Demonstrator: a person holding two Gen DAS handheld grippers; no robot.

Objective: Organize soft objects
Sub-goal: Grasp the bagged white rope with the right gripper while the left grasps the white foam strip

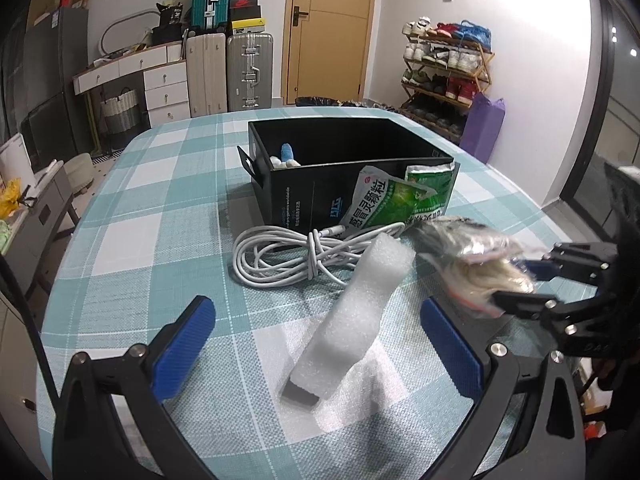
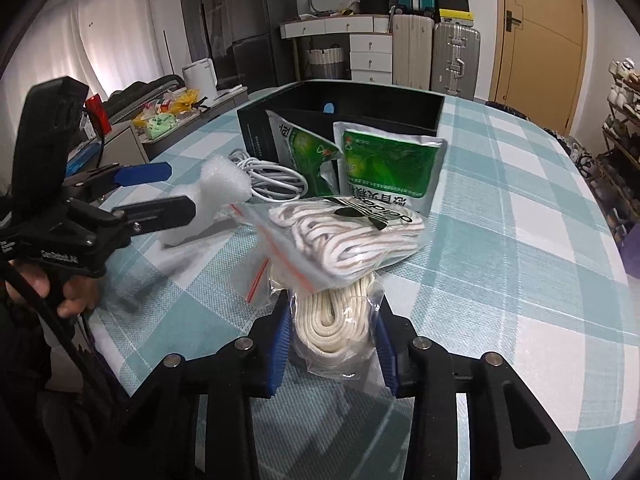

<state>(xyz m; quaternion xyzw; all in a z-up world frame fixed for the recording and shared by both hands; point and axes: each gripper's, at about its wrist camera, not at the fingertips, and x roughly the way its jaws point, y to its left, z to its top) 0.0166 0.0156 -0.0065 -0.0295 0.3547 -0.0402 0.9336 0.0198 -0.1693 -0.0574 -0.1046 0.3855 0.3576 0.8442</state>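
My right gripper (image 2: 332, 344) is shut on a clear bag of white shoelaces (image 2: 340, 316) and holds it above the table; a second laces bag (image 2: 352, 232) rests on top of it. In the left wrist view the bags (image 1: 476, 264) look blurred at the right gripper's tips (image 1: 520, 280). My left gripper (image 1: 316, 344) is open, its fingers either side of a white foam piece (image 1: 352, 316) on the table. The foam (image 2: 216, 188) also shows in the right wrist view beside the left gripper (image 2: 160, 188). A black box (image 1: 340, 160) holds a few small items.
A coiled white cable (image 1: 288, 256) lies in front of the box. Two green medicine sachets (image 1: 384, 196) lean on the box's front; they also show in the right wrist view (image 2: 388, 160). The checked tablecloth (image 1: 160, 208) covers the table.
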